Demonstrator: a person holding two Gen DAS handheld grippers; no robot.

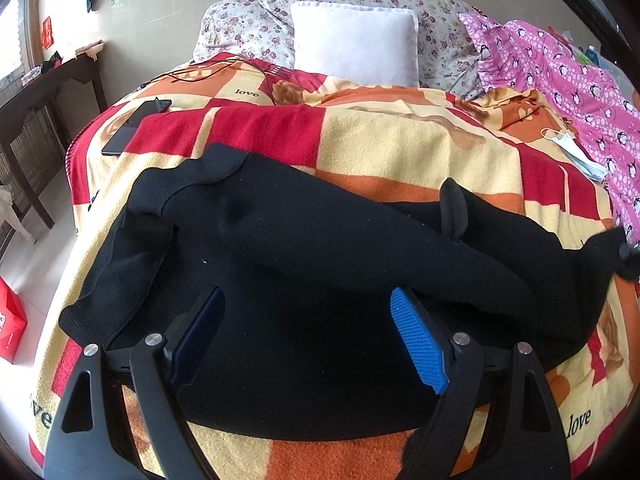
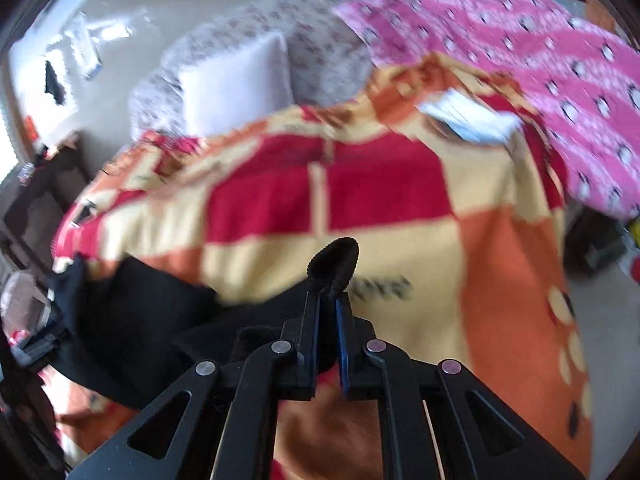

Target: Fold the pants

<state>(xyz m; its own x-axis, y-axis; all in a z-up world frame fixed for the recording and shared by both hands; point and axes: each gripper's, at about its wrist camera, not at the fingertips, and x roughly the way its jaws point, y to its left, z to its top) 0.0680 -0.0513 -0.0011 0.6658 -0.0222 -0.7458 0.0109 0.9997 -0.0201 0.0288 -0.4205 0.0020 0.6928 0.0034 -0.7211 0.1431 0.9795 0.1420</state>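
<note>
Black pants lie bunched across a checked red, orange and yellow blanket on a bed. My left gripper is open just above the pants' near part, its blue pads wide apart with black cloth between them. My right gripper is shut on a fold of the pants and holds it lifted above the blanket; the rest of the pants trails to the left. The right wrist view is blurred by motion.
A white pillow and floral pillows lie at the bed's head. A pink penguin-print cloth and a face mask lie at right. A phone lies at the blanket's left. A dark wooden table stands left of the bed.
</note>
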